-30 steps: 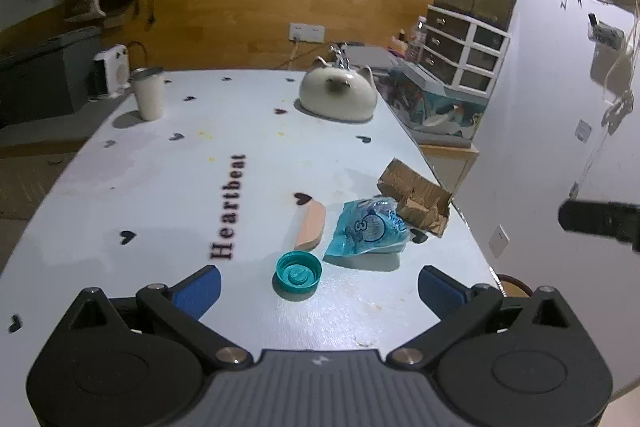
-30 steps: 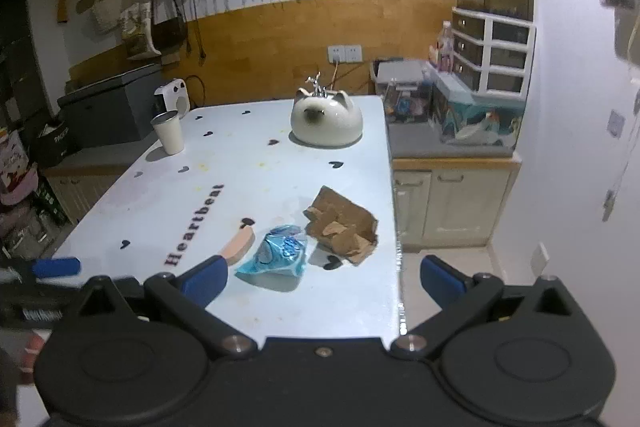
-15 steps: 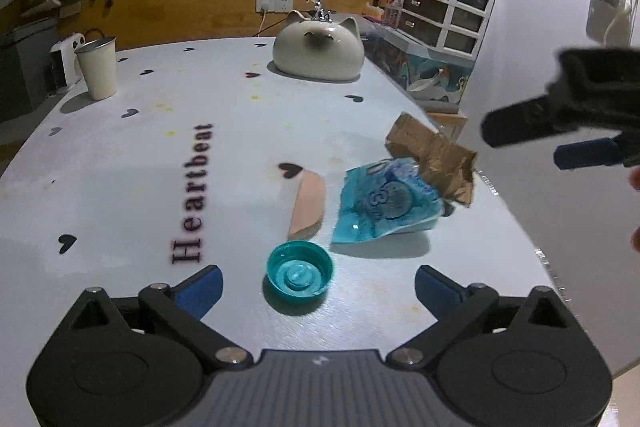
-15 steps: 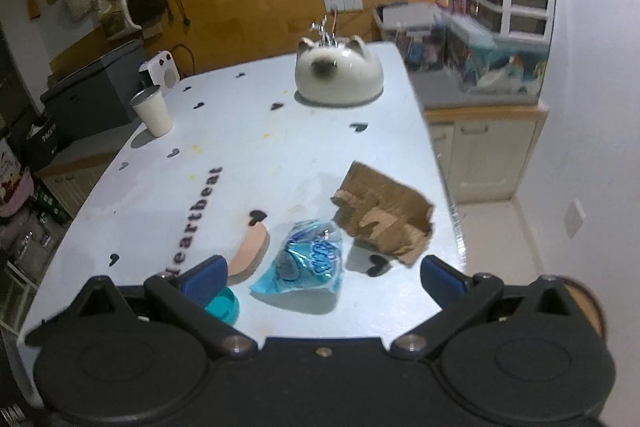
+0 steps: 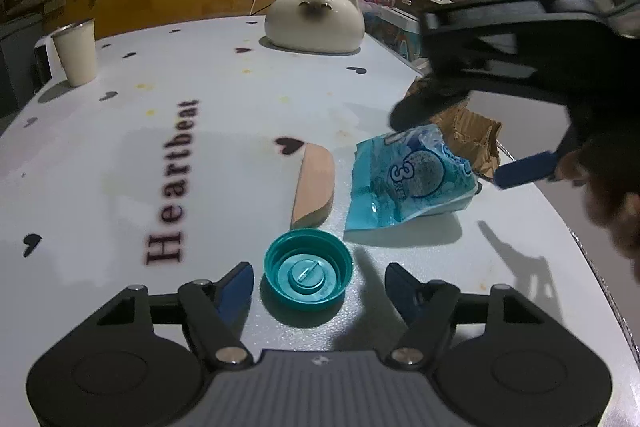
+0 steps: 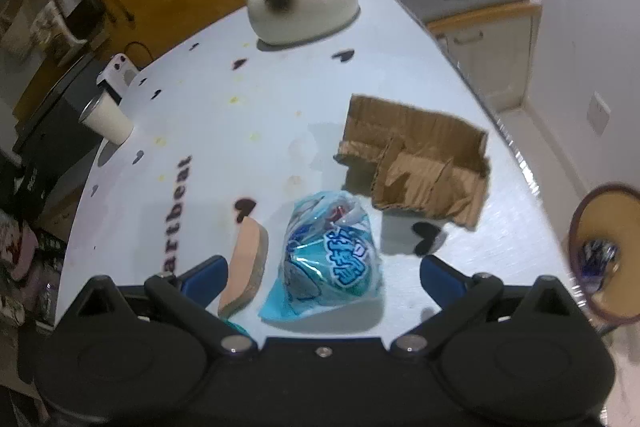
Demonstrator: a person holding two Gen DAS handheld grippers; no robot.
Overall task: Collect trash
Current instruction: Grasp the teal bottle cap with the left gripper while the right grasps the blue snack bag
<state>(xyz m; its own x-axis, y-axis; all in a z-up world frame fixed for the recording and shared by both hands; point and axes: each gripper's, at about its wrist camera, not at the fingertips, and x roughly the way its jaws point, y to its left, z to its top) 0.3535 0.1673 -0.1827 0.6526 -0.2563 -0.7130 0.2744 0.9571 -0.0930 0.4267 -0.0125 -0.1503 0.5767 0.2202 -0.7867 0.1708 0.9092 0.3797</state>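
The right tool [image 5: 460,143] appeared in the left wrist view as a dark blurred mass that hid part of the torn brown cardboard piece [image 6: 416,167]; one blue finger [image 5: 524,174] showed clearly. In the right wrist view, the left finger covered most of the teal plastic bottle cap [image 5: 308,275]. A round brown bin [image 6: 608,251] beside the white tabletop [image 5: 224,131] was cut off and blurred.

Legible writing: "Heartbeat" on the tabletop; a "3" on the crumpled blue plastic wrapper [image 6: 332,259]; its other characters were unreadable.

The left tool [image 5: 320,287] had been closing, jaws half apart, the cap between them untouched. The right tool stood wide open above the wrapper, gripping nothing.

A flat peach-coloured sponge [image 5: 314,183] lay just beside the wrapper.
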